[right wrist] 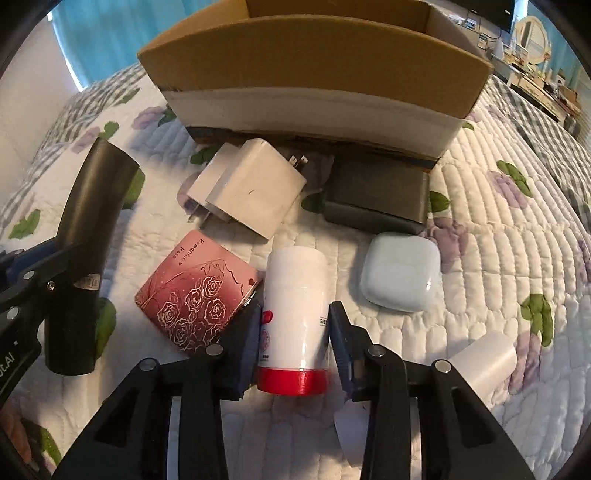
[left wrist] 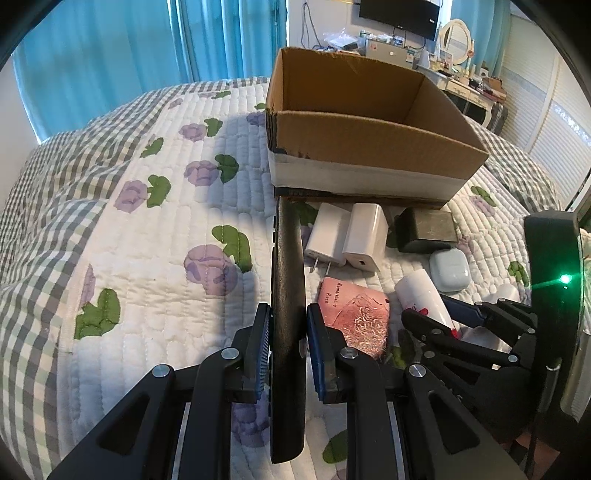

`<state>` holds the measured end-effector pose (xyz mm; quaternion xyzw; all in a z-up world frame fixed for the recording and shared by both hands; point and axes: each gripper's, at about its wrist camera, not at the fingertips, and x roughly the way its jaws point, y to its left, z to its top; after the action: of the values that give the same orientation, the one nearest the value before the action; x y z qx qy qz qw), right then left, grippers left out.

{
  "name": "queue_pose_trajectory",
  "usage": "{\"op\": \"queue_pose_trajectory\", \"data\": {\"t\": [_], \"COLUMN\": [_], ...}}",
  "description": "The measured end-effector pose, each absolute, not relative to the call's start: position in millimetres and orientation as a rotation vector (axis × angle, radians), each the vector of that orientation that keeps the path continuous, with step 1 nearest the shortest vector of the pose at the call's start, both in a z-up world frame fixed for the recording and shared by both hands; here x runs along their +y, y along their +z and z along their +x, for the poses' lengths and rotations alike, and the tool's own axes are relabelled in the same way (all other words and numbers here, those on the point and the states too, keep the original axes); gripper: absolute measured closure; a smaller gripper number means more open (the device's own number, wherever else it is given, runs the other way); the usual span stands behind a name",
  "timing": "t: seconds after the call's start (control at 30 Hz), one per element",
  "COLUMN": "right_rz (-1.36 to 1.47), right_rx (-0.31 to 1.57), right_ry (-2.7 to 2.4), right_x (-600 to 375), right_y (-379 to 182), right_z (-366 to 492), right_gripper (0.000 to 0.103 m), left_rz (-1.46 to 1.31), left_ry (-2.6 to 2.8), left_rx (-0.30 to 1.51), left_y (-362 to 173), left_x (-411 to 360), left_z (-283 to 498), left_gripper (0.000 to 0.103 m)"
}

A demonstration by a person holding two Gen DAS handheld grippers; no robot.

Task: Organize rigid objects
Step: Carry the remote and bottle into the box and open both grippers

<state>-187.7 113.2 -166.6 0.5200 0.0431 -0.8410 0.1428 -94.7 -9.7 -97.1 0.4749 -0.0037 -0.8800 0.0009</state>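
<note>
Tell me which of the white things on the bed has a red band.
The white bottle with the red band, lying between the right gripper fingers. The two chargers, the earbud case and the small cylinder are plain.

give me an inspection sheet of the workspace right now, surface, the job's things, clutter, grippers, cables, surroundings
Surface: quilted floral bedspread.
Job's things: open cardboard box, seemingly empty; before it two white chargers, dark box, earbud case, pink rose case, white cylinder.
Clutter: nothing seen.
Grippers: left gripper shut on black tube; right gripper straddles white red-based bottle, right pad apparently not touching.
Cables: some hanging on far wall.
Surroundings: blue curtains, cluttered dresser with mirror, wall screen.
</note>
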Motion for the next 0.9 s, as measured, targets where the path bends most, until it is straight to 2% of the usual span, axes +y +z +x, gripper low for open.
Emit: {"op": "queue_pose_trajectory", "data": {"t": [0.2,0.4,0.67,0.9], "right_rz": [1.403,1.241,1.023,1.032], "right_rx": [0.086,0.085,0.095,0.063], "right_ry": [-2.466,-2.546,-2.645,-2.687], "right_x": [121,135,146,147], "right_y": [-139,-81,8,6], "right_z": [-165,-154,-202,-275], "right_gripper": [0.067,0.067,0.067,0.067], "left_rz": [1.431,1.345,1.235,1.201], "left_ry": [-2.790,-2.872,-2.970,-2.997], "left_rx": [-0.026,-0.047,-0.058,-0.104], "left_y": [-76,-35,24,48], "left_x": [-5,7,16,23], "left_z": [-91,-98,-139,-192], "left_gripper": [0.083,0.083,0.083,0.083]}}
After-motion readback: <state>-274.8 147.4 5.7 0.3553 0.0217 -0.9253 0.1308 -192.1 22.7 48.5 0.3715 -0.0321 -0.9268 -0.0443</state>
